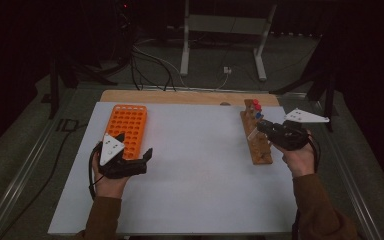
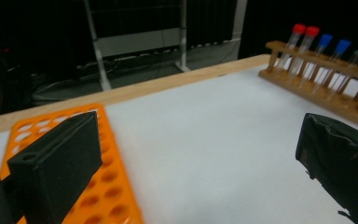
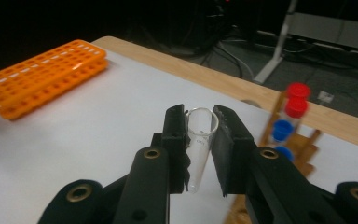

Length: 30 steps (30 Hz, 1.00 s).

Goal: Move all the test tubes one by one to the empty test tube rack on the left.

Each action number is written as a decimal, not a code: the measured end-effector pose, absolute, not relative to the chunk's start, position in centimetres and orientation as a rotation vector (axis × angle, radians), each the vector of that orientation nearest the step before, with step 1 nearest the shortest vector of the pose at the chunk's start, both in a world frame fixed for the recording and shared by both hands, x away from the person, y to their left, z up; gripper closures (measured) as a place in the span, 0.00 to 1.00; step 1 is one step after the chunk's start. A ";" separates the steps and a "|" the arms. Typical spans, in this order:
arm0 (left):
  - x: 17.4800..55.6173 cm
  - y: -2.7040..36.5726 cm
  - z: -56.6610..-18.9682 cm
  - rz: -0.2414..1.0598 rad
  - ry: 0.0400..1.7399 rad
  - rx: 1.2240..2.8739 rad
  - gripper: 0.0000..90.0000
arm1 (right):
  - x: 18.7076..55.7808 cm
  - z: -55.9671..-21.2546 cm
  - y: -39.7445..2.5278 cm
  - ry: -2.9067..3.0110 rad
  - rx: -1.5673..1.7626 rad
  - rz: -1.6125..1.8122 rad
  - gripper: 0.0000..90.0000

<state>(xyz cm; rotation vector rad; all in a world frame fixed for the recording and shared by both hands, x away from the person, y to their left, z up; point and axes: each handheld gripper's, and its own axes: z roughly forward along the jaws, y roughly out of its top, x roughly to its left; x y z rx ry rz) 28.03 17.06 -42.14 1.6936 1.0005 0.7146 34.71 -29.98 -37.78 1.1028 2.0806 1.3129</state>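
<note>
An orange tube rack (image 1: 128, 128) (image 2: 88, 186) (image 3: 42, 74) lies at the left of the white table. My left gripper (image 1: 132, 159) (image 2: 196, 168) rests open at its near end, with nothing between the jaws. A wooden rack (image 1: 256, 137) (image 2: 321, 88) (image 3: 303, 144) at the right holds red-capped and blue-capped tubes (image 2: 303, 39) (image 3: 294, 106). My right gripper (image 1: 262, 127) (image 3: 200, 140) is shut on a clear uncapped test tube (image 3: 199, 140), held over the wooden rack.
The white board (image 1: 200, 170) sits on a wooden tabletop (image 1: 180, 96). Behind the table are a metal stand (image 1: 225, 30) and floor cables (image 1: 150, 65). Open white surface lies between the two racks.
</note>
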 end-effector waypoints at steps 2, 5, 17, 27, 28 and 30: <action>28.4 16.4 -41.9 0.709 0.983 1.701 0.01 | 34.8 -37.8 -29.3 2.099 1.094 1.323 0.85; 29.1 15.0 -41.9 0.694 0.961 1.726 0.01 | 34.9 -37.7 -28.5 2.117 1.075 1.330 0.85; 30.8 11.9 -41.6 0.641 0.923 1.765 0.01 | 35.0 -37.9 -25.8 2.185 1.025 1.349 0.85; 31.8 9.5 -42.1 0.604 0.875 1.808 0.01 | 34.8 -38.1 -23.4 2.240 0.975 1.353 0.85; 31.8 9.2 -42.2 0.603 0.870 1.811 0.01 | 34.8 -38.1 -23.1 2.246 0.971 1.351 0.85; 32.0 8.6 -42.3 0.601 0.864 1.812 0.01 | 34.8 -38.1 -22.7 2.257 0.961 1.351 0.85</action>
